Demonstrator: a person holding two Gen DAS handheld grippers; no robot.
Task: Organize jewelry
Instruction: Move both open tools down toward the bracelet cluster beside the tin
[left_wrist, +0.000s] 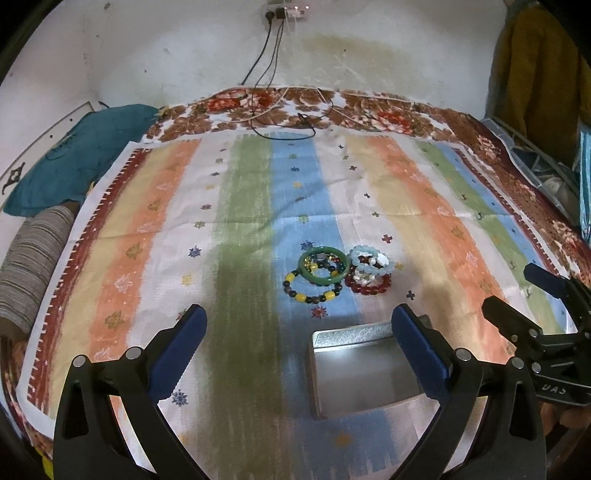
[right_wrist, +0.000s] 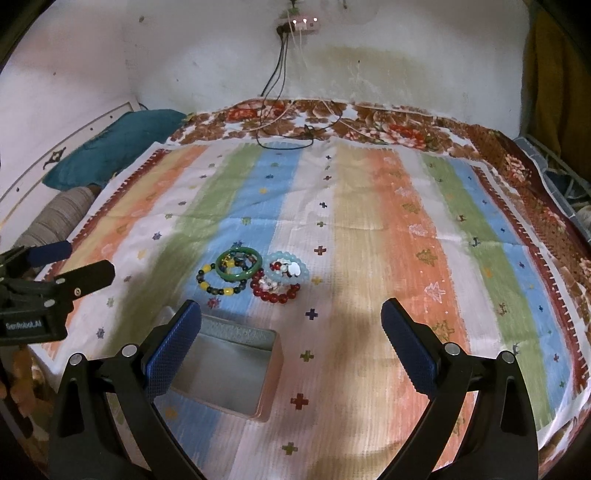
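A pile of bracelets lies on the striped cloth: a green bangle (left_wrist: 323, 267) (right_wrist: 239, 263), a yellow-and-dark beaded bracelet (left_wrist: 310, 291) (right_wrist: 218, 284), a pale blue beaded one (left_wrist: 371, 263) (right_wrist: 286, 266) and a red beaded one (left_wrist: 369, 285) (right_wrist: 275, 290). An open, empty metal tin (left_wrist: 364, 373) (right_wrist: 229, 373) sits nearer than the pile. My left gripper (left_wrist: 299, 350) is open and empty, with the tin by its right finger. My right gripper (right_wrist: 291, 350) is open and empty, with the tin by its left finger. Each gripper shows at the edge of the other's view.
The striped cloth (left_wrist: 240, 221) covers a floral blanket (left_wrist: 369, 110) on a bed against a white wall. Cables (left_wrist: 280, 122) trail from a wall socket onto the far edge. A teal pillow (left_wrist: 81, 155) and a striped bolster (left_wrist: 33, 266) lie at the left.
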